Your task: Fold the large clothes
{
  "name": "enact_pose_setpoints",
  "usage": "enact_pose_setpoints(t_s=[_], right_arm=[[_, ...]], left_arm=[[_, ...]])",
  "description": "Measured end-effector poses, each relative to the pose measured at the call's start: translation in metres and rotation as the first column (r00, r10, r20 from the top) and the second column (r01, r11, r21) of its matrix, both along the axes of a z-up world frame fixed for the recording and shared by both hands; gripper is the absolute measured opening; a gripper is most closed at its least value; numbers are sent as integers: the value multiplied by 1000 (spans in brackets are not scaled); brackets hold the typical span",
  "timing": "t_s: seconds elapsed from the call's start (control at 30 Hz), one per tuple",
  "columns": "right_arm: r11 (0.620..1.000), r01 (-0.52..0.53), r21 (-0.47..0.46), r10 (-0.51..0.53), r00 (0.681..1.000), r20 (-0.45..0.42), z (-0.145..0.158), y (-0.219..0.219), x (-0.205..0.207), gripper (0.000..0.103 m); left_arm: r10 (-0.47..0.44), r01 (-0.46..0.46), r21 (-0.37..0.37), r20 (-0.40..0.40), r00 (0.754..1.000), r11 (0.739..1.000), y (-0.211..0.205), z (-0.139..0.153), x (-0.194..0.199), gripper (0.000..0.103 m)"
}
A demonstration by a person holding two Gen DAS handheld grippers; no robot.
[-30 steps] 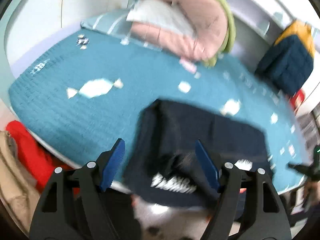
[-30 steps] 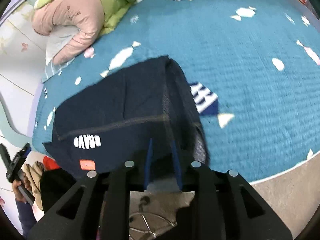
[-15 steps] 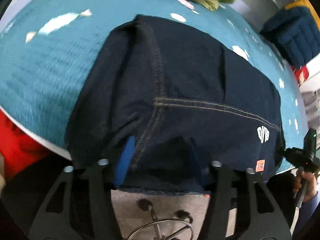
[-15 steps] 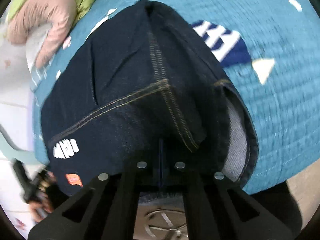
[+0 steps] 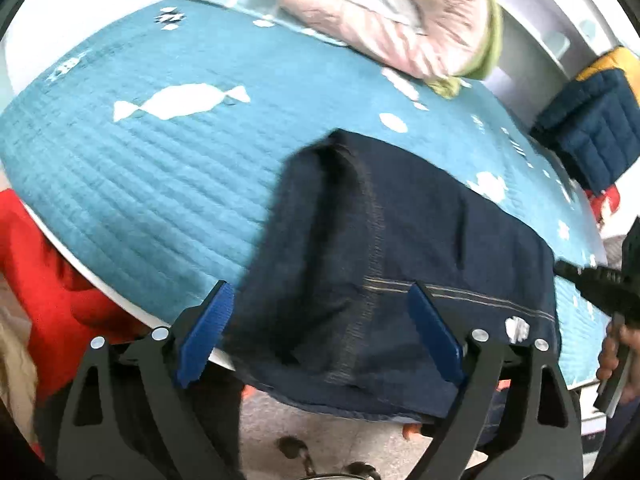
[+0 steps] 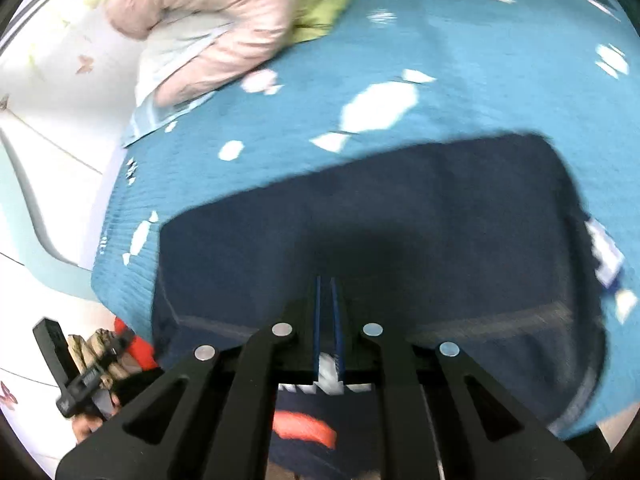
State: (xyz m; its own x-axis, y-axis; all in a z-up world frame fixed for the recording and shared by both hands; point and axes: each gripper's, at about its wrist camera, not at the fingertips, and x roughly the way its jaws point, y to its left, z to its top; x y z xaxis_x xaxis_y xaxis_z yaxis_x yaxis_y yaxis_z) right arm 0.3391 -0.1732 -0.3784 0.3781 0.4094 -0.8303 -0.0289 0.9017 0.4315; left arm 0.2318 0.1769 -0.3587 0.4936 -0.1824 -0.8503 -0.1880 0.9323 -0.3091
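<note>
Left claw [image 5: 320, 332]: opening wide, folded dark-blue denim garment [image 5: 400, 248] between unpressed pads.
Right claw [image 6: 328, 320]: nearly clenched, opening slightly, above the garment.

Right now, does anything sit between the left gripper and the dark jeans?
Nothing visible does. The left gripper is opening, its blue pads straddling the near edge of the jeans on the teal bedspread.
</note>
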Motion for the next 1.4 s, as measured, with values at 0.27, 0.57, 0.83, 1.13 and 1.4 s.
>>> enact_pose_setpoints(t_s=[0.27,0.57,0.83,1.13,1.4], right_arm=[[997,68,-27,-72,980,-183,-72,12,58,0],[997,15,79,6,966,-258,-58,-1,-32,1],[988,81,130,-50,973,-226,-83,-16,-79,0],[996,53,78,-34,971,-235,-97,-3,-139,0],[994,46,101,-26,982,-189,-88,-4,-140,3]], left_arm=[[60,-70,-68,-131,990,995,28,-43,2,89],[29,-45,-96,-161,987,994,24,-61,11,91],[10,-27,-96,-168,986,995,20,-62,14,92],[14,-39,-144,-168,986,989,21,-64,3,91],[5,-37,-200,-158,987,979,25,-64,-2,66]])
